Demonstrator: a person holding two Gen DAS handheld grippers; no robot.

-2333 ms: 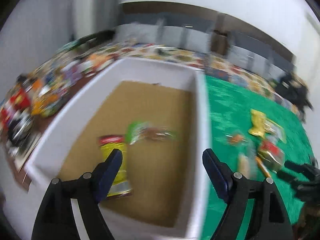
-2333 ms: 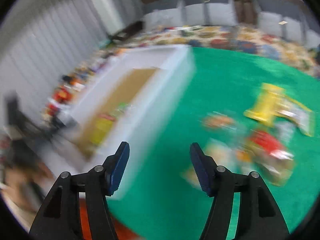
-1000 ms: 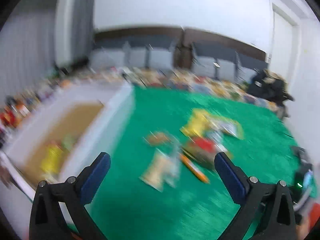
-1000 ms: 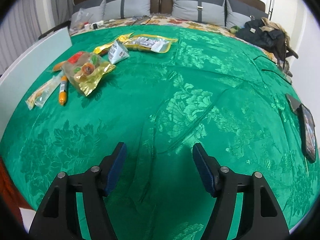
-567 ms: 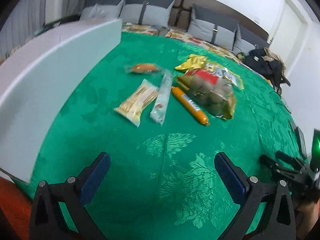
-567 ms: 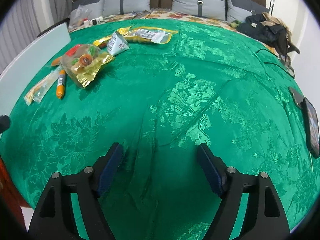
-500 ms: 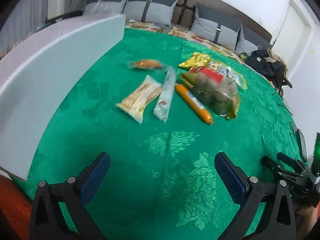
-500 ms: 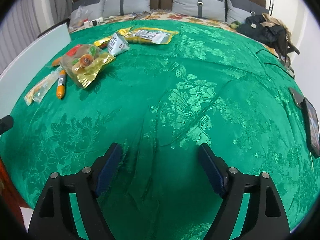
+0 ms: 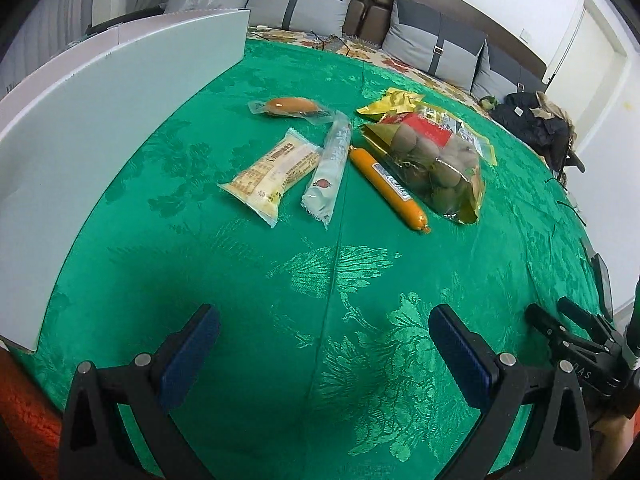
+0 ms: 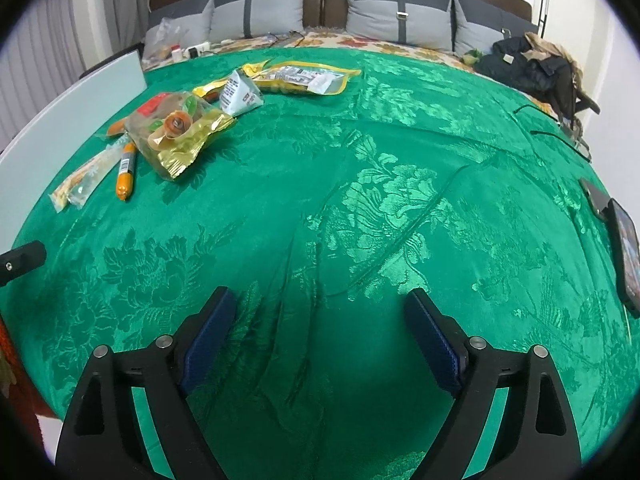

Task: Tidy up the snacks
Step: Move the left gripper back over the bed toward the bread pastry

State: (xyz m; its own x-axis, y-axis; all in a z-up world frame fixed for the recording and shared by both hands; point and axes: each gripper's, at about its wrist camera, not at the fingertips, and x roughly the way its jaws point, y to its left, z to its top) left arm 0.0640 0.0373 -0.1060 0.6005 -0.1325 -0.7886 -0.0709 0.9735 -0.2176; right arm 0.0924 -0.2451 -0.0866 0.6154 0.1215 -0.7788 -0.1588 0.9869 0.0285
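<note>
Several snacks lie on the green cloth [image 9: 340,280]: a yellow wafer pack [image 9: 272,170], a pale stick pack [image 9: 330,164], an orange sausage [image 9: 386,188], a wrapped bun [image 9: 290,106] and a gold bag of brown balls [image 9: 434,160]. My left gripper [image 9: 324,346] hangs open over bare cloth, short of the snacks. The white box [image 9: 100,120] stands to its left. The right gripper [image 10: 320,320] is over bare cloth, its jaws still opening with nothing between them. The gold bag [image 10: 176,132], the sausage [image 10: 125,172] and a yellow flat pack [image 10: 304,76] lie far up-left of it.
A dark phone [image 10: 626,256] lies at the cloth's right edge. A black bag [image 10: 532,66] and grey cushions [image 10: 396,12] sit at the back. The right gripper shows at the lower right of the left wrist view [image 9: 576,340].
The left gripper swung from over the white box to the cloth and dropped lower, bringing the snacks closer. The right gripper stayed in place while its jaws spread wider.
</note>
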